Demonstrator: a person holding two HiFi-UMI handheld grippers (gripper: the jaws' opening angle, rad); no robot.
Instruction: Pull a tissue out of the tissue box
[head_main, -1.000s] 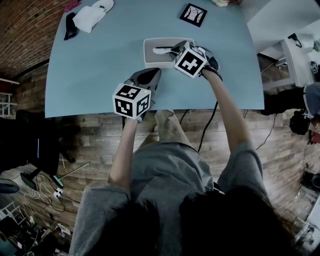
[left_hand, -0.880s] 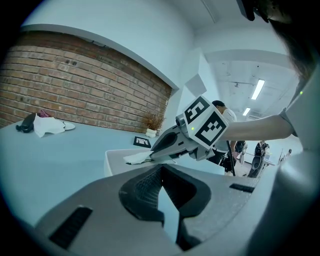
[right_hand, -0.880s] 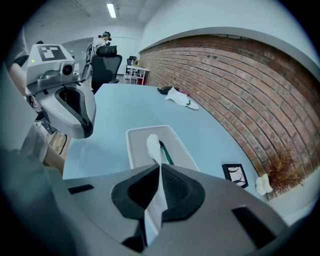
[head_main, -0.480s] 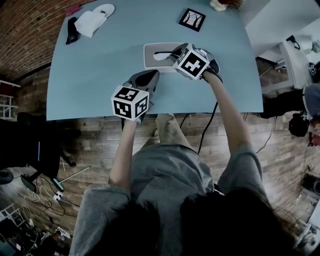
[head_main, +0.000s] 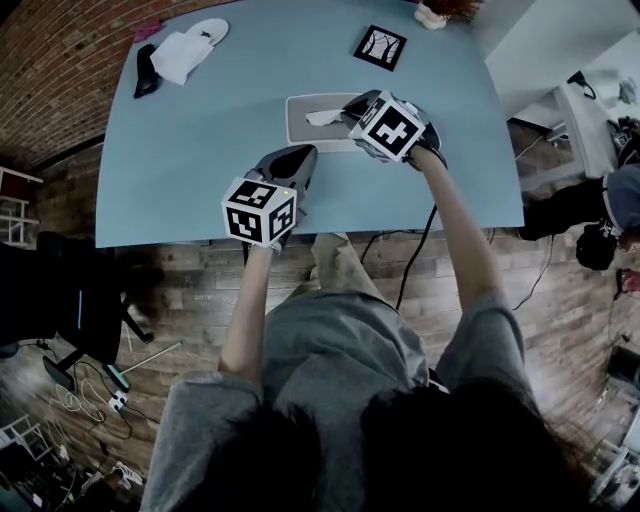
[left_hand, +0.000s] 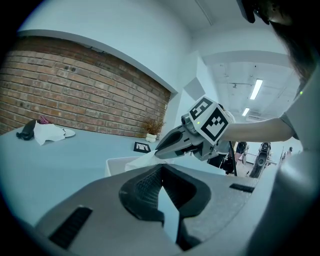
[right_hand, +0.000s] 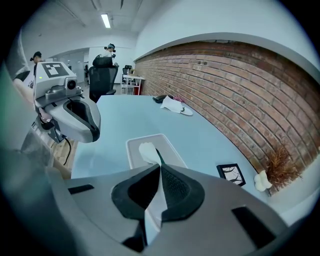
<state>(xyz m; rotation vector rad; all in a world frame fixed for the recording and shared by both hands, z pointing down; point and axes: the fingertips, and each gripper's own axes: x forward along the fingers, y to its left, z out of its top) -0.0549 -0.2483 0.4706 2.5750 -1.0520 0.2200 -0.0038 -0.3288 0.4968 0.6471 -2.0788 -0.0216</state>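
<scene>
**Table** (head_main: 200, 150): blue top that carries every item noted. Both claws work over its near half.

**Tissue box** (head_main: 300, 138): pale and flat, slot uppermost, directly below and just ahead of the right claw's tips. It sits free on the table, and nothing pins it down.

**Right claw** (right_hand: 160, 168): pitched steeply down over the box, jaws together and clamped on the tissue (right_hand: 148, 152). A white strip fills the slit between the pads and runs forward from the tips to the slot. There a bunched fold stands proud of the box. Judgement: the grip is taken close to the slot so that the pull loads the body of the sheet, not a loose corner.

**Left claw** (left_hand: 161, 169): held nearer the person, short of the box and to the right claw's left, pointing almost level towards it. Its jaws are together with nothing between them, and it does not touch the box. Judgement: it is parked clear of the pull, yet near enough to steady the box if needed.

**Status, judged:** tissue gripped and partly raised, lower part in the slot. Extraction is not complete.

**Risk, judged:** the light box may lift with the sheet, and thin paper may tear.

**Minor items, well beyond both claws:** white cloth (head_main: 180, 45), dark object (head_main: 143, 72) beside it, small black-framed card (head_main: 380, 46).
</scene>
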